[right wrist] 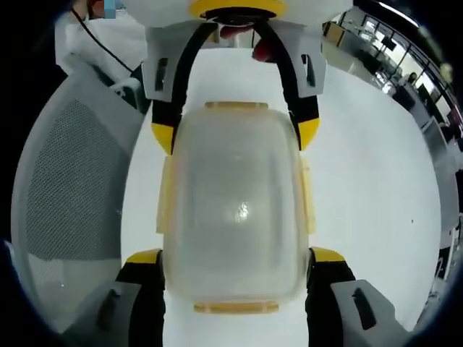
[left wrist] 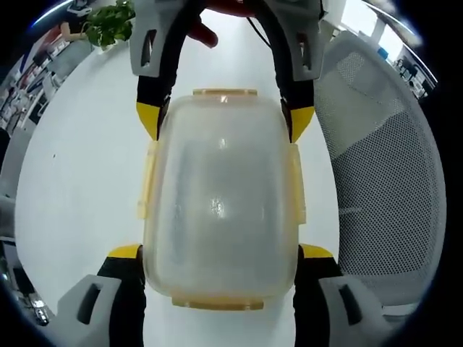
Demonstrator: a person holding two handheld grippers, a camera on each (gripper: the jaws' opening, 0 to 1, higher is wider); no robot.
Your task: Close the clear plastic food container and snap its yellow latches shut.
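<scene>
Both grippers, left and right, straddle the container ends, jaws spread (lid seated); uneven pressing could skid it across the table.

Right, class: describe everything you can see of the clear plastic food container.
The clear plastic food container is a rounded rectangle of cloudy see-through plastic, lid on, with pale yellow latches on all four edges. It sits flat on a white table beside a mesh chair, with the left gripper and the right gripper flanking its two ends.
</scene>
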